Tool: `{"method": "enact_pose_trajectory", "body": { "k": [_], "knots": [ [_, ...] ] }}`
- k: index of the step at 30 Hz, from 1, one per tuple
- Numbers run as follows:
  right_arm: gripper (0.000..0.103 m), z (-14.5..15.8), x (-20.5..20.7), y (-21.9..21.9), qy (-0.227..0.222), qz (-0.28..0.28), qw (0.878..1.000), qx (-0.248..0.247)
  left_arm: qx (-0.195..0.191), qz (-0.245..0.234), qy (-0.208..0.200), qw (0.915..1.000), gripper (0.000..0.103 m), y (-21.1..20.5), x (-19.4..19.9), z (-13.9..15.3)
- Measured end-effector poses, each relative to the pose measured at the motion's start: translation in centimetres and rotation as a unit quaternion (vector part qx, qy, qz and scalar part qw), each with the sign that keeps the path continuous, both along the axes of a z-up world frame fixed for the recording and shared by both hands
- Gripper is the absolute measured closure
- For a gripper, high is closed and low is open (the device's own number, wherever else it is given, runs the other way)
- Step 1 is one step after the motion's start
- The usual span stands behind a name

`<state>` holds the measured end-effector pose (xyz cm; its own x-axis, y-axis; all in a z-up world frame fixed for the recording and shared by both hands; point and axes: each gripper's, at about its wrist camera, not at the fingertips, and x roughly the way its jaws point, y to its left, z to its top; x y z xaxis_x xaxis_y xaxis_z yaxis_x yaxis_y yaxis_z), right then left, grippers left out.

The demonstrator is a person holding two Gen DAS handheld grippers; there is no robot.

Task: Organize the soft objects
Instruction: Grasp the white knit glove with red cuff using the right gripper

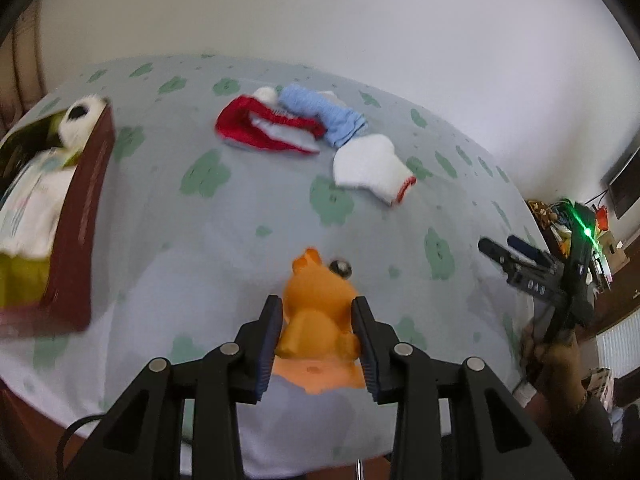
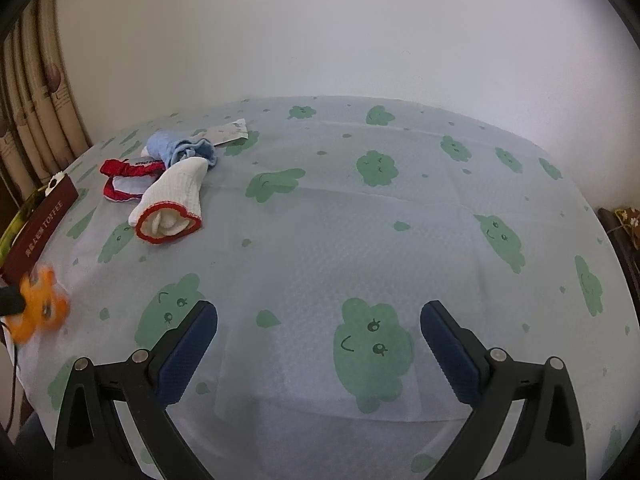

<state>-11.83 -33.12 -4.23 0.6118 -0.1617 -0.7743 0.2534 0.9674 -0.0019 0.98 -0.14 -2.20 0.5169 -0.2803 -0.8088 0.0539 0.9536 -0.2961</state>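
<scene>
Nearest the camera, the left hand-held gripper point(image 1: 317, 320) is closed on an orange plush toy point(image 1: 316, 304), its blue pads pressing into the toy's sides and lifting it clear of the table point(image 1: 224, 240). The same toy shows as an orange blur at the left edge of the right wrist view, close to the box. The right hand-held gripper point(image 2: 319, 332) hangs over a bare stretch of the cloud-print cloth with its jaws wide and nothing between them.

To the left stands a dark red box point(image 1: 80, 216) with its lid off. It already holds a black-and-white plush point(image 1: 78, 120) at its far end and some pale, folded soft things nearer, over something yellow-green; what those are cannot be told through the blur. There looks to be room left in it.

Farther back, still loose on the table, lie a white sock with a red cuff point(image 2: 168, 208), a red-trimmed piece point(image 2: 128, 178) touching it, and a light blue sock point(image 2: 180, 150) lying against both, with a white ball-like bit point(image 1: 266, 94) beside them. A small printed paper point(image 2: 228, 132) sits just behind the heap.

So the task seems partway through: some soft things are boxed, one is in transit, probably toward the box, and the heap at the back has yet to be sorted.
</scene>
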Motion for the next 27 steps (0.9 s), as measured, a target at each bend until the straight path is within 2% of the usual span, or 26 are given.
{"method": "enact_pose_trajectory", "body": {
  "k": [3,6,10,18,27],
  "knots": [
    [0.001,0.1,0.2,0.9,0.002,0.018,1.000,-0.011,-0.003,0.001,-0.005,1.0000,0.067,0.7,-1.2,0.1],
    [0.001,-0.2,1.3,2.2,0.027,0.051,0.998,-0.012,-0.009,-0.001,-0.002,1.0000,0.067,1.3,-1.4,-0.1],
    [0.001,0.4,3.6,3.8,0.018,0.084,0.995,0.042,-0.031,0.004,0.004,0.9995,0.067,2.1,-1.7,-0.6],
    [0.001,0.1,9.9,5.9,0.030,0.104,0.993,0.039,-0.011,-0.003,-0.029,0.9995,0.071,1.6,-2.1,0.2],
    [0.001,-2.0,13.5,7.3,0.061,0.125,0.989,0.044,-0.028,0.004,-0.045,0.9986,0.071,2.1,-1.7,1.8]
  ]
}}
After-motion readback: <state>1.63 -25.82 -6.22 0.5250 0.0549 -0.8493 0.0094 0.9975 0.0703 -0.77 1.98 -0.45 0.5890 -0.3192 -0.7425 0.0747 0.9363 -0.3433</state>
